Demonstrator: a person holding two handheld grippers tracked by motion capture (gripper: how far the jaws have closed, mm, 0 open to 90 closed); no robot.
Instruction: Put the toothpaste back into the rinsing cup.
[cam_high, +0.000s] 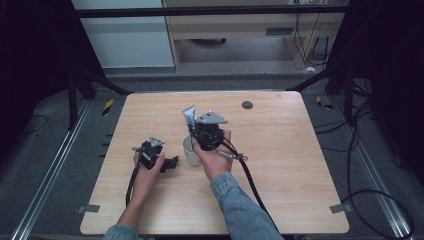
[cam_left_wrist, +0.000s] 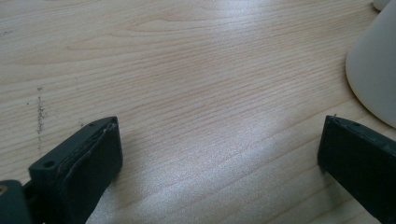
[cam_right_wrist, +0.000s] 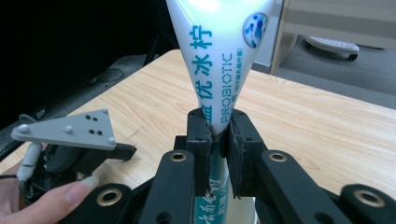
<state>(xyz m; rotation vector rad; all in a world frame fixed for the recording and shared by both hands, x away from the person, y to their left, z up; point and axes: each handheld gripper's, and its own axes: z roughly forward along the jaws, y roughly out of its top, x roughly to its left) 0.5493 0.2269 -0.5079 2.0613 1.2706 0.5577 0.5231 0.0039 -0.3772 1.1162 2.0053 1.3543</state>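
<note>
A white toothpaste tube (cam_right_wrist: 219, 46) with teal print stands upright, its wide flat end (cam_high: 189, 116) uppermost. My right gripper (cam_right_wrist: 217, 128) is shut on the tube's narrow part, both pads pressing it. Just below, a white cup (cam_high: 190, 151) stands on the wooden table (cam_high: 280, 150); the gripper (cam_high: 206, 134) hides the tube's lower end. My left gripper (cam_left_wrist: 222, 135) rests low on the table with its jaws wide apart and nothing between them. The cup (cam_left_wrist: 373, 70) stands just past its right jaw. From above, this gripper (cam_high: 171, 163) lies left of the cup.
A small dark round disc (cam_high: 247, 105) lies near the table's far edge. Beyond the table are a pale cabinet (cam_high: 127, 40) and a wooden shelf unit (cam_high: 240, 30). Black cables (cam_high: 370, 195) trail on the floor at the right.
</note>
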